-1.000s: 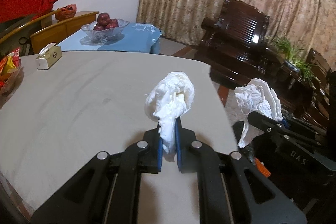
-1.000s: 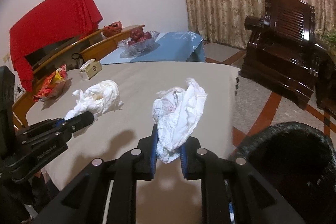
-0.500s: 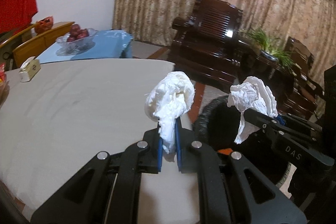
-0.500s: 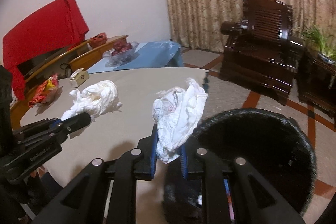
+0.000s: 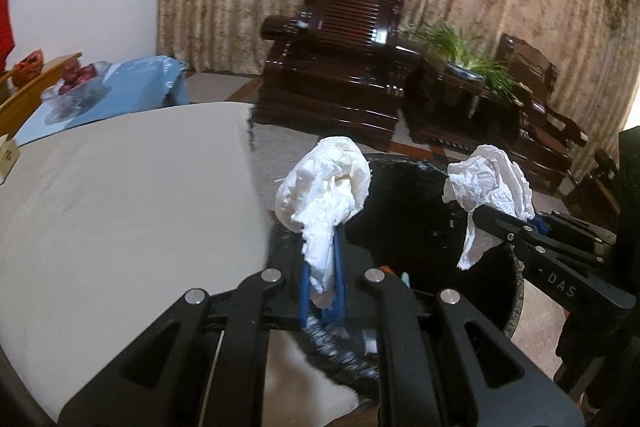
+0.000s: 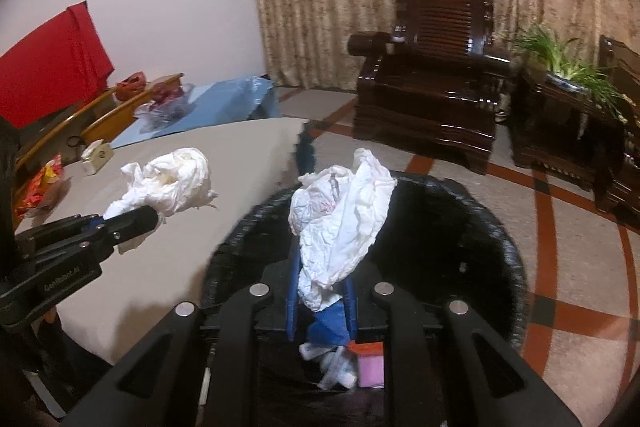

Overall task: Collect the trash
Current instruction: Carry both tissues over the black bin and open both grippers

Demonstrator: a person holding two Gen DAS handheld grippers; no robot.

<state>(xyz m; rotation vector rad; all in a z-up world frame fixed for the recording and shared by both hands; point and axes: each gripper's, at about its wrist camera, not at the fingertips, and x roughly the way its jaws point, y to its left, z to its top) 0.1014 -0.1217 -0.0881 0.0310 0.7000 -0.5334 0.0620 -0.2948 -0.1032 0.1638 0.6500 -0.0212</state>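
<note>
My left gripper (image 5: 320, 267) is shut on a crumpled white tissue (image 5: 324, 187) and holds it above the near rim of a black-lined trash bin (image 5: 516, 303), beside the table edge. My right gripper (image 6: 322, 291) is shut on a second crumpled white tissue (image 6: 340, 219), over the open bin (image 6: 500, 227). Each gripper shows in the other's view: the right one (image 5: 480, 211) with its tissue (image 5: 488, 187), the left one (image 6: 132, 219) with its tissue (image 6: 172, 179). The bin holds blue, pink and white scraps (image 6: 348, 355).
A round table with a beige cloth (image 5: 120, 195) lies to the left, with a tissue box (image 6: 96, 155) and snack packets (image 6: 40, 183) on it. Dark wooden armchairs (image 6: 436, 95), a potted plant (image 6: 560, 63) and a blue-covered side table with a fruit bowl (image 5: 76, 91) stand beyond.
Both grippers have swung right, off the table, with their tissues. The bin has come into full view and now lies under the right gripper and at the left one's tip.
</note>
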